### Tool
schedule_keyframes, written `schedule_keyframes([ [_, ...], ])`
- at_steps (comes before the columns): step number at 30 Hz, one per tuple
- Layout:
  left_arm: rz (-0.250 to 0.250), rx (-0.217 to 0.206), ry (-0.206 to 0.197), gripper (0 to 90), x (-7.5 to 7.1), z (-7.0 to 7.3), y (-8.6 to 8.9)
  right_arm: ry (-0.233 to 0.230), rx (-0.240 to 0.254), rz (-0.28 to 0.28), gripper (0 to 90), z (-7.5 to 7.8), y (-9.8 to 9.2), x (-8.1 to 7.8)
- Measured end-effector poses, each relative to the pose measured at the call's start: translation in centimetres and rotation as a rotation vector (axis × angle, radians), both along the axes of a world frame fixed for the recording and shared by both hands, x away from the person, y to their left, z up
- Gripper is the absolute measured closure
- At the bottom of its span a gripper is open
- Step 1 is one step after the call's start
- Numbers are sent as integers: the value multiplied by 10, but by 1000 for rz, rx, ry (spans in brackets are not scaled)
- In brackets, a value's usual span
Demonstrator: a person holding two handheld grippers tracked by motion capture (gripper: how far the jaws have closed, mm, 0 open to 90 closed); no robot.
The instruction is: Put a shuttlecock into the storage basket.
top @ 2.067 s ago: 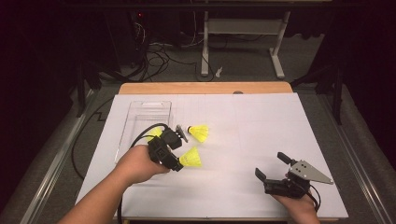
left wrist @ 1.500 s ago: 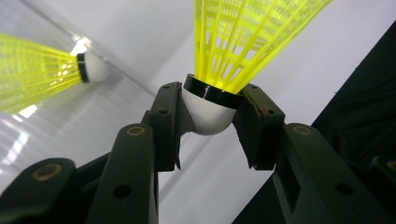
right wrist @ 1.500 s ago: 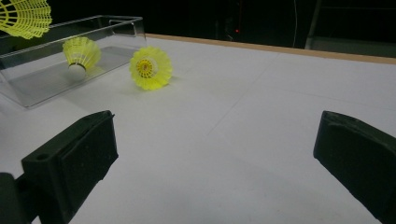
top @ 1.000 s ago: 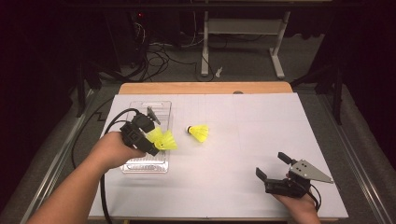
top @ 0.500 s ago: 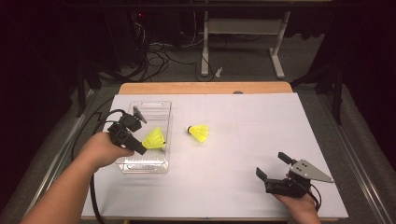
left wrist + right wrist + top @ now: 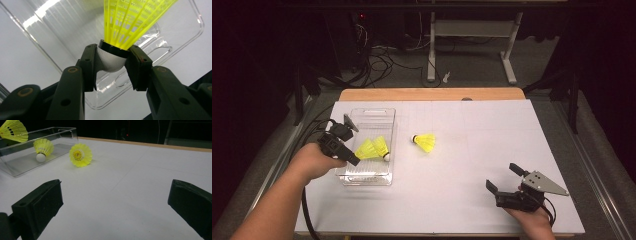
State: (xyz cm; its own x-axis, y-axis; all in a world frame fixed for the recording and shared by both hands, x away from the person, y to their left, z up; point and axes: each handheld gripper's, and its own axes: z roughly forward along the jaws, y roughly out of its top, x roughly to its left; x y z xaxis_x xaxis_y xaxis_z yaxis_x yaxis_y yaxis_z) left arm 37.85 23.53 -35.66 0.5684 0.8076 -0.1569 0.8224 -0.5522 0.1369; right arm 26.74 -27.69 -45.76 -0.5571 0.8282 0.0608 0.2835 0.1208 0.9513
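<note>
The held shuttlecock (image 6: 113,57) has a white rounded cork, a black band and a yellow mesh skirt. Its cork sits clamped between the left gripper (image 6: 111,62) pads, skirt pointing away from the jaws, over the clear plastic bin (image 6: 384,112). A second yellow shuttlecock (image 6: 381,146) lies inside the bin, just beyond the gripper. A third shuttlecock (image 6: 425,141) lies on its side outside the bin, farther off.

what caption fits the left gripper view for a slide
Left gripper fingers clamp a yellow shuttlecock by its white cork above the clear plastic tray.
</note>
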Motion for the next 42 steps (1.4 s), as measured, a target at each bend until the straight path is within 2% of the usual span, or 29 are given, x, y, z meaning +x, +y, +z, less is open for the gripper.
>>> schedule_keyframes([
  [10,48,-19,3,627,4,-3,14,-1,1,2,4,0,0,0],
  [23,70,-4,-2,628,10,1,14,1,3,1,4,0,-1,0],
  [31,98,-14,-8,628,15,1,16,1,6,0,4,0,-1,-1],
  [42,88,3,8,628,17,-4,13,5,4,1,4,0,-1,0],
])
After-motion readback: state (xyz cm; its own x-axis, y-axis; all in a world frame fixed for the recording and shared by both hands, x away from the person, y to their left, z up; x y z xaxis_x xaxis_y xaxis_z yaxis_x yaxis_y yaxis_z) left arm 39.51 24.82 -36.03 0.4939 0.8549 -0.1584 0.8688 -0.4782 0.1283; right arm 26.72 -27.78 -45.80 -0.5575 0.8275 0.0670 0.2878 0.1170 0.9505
